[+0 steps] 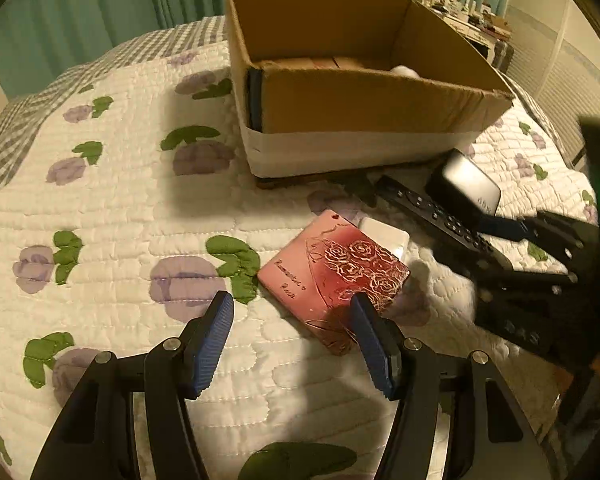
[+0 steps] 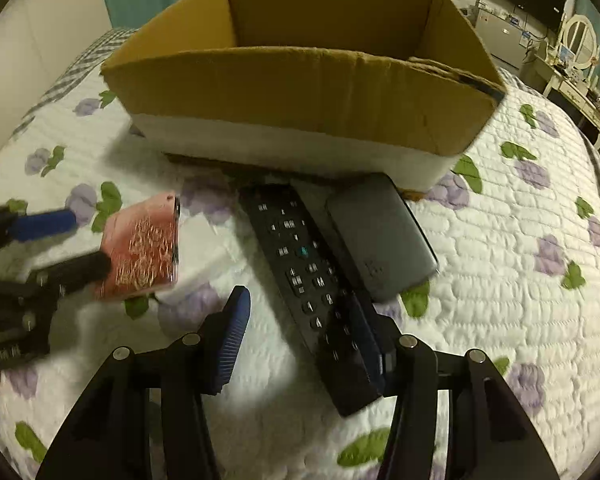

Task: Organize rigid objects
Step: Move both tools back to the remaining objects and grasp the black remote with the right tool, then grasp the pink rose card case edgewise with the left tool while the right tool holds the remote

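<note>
While the left wrist view looks across a quilted bed (image 1: 112, 216), the left tool (image 1: 292, 340) hovers with its blue fingers (image 1: 212, 344) spread wide and nothing between them. Its right finger overlaps the near corner of a pink rose-patterned case (image 1: 332, 276) lying flat on the quilt. A small white block (image 1: 384, 236) lies just behind the case, touching it. Farther right lie a black remote (image 1: 440, 220) and a dark grey power bank (image 1: 464, 188), the bank leaning on the remote. A cardboard box (image 1: 360, 100) stands open behind them, with something pale showing inside. The right tool (image 1: 520, 232) enters from the right edge, over the remote.

In the right wrist view, the right tool (image 2: 300, 332) is also spread wide and grips nothing; its right finger (image 2: 368, 344) sits over the near end of the black remote (image 2: 300, 264). The power bank (image 2: 380, 236) lies against the remote's right side, just before the box (image 2: 300, 92). The pink case (image 2: 144, 248) lies to the left, with the left tool (image 2: 76, 240) at its edge.
</note>
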The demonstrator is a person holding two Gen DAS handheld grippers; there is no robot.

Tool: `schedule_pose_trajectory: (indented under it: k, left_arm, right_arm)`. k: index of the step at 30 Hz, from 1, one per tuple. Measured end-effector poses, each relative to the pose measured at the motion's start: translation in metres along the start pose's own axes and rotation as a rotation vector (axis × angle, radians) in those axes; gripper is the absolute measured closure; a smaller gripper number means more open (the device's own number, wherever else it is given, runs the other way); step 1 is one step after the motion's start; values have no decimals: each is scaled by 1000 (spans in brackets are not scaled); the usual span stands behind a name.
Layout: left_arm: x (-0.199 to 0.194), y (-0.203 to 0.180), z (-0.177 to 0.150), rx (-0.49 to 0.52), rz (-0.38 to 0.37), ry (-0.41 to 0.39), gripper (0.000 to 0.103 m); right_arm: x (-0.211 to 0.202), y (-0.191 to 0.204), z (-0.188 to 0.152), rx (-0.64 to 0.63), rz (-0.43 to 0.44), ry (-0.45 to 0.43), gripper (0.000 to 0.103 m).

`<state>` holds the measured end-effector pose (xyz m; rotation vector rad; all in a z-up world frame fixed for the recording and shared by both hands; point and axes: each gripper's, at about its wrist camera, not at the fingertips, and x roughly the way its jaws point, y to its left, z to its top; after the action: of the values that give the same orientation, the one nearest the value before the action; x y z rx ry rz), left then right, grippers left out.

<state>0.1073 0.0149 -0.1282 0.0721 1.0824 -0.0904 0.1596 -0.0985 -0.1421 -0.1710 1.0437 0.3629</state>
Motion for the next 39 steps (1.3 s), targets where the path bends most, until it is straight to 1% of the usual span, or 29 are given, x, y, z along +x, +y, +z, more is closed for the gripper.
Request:
schedule_pose_trajectory:
  k: [3,4,5,7,9,11,13,15,18,21,23,25,26,29,32,34,37,39]
  left_arm:
    - [2,-3,-1,13,-11,4,40]
    - [2,-4,-1,18,-20,7,40]
    - [3,-5,-1,22,-26,10,40]
    - [3,-7,-2,33,-34,16,40]
    - [3,-11,-3,51,-45,22,40]
    - [4,-17,-6,78,-48,41,40]
    - [4,-25,-9,110,-39,46,40]
    - [6,-33,-9,139,-22,47,40]
    - [15,-41,-7,180,30,61,40]
    - [22,-43,-3,211,70,61,40]
    - [27,-42,2,222,82,55,40]
    - [31,-38,6,219,64,65,40]
    - [31,-36,7,216,53,57,40]
    - [22,-30,9,215,51,17,42]
    - [9,-28,9,227,71,-36,42]
    - [3,-23,13,224,61,-61,42]
    - [4,-20,20,221,57,-72,42]
    - [8,-23,22,245,43,-71,42]
  right_arm:
    - [13,4,4,-26,-37,12,50]
    - [16,6,5,-39,-52,13,52]
    - [17,7,6,-43,-61,8,62]
    - [16,4,5,-25,-53,5,64]
    - [11,1,3,-15,-53,-4,67]
    - [3,-2,0,0,-48,-17,74]
    - [-7,-5,-5,26,-32,-30,78]
    - [-13,-7,-7,43,-29,-34,79]
    - [-24,-17,-13,65,-10,-39,83]
    - [-29,-16,-17,75,0,-35,83]
    - [-27,-15,-16,73,1,-35,83]
    - [-29,-18,-18,74,4,-33,83]
    - [-25,-15,-14,75,4,-32,83]
    - [-21,-14,-20,80,5,-25,83]
    - [-17,-12,-19,83,6,-22,83]
    - [-15,-11,-19,85,6,-21,83]
    - [-14,-12,-19,93,11,-19,83]
    - [-13,-12,-20,97,12,-18,83]
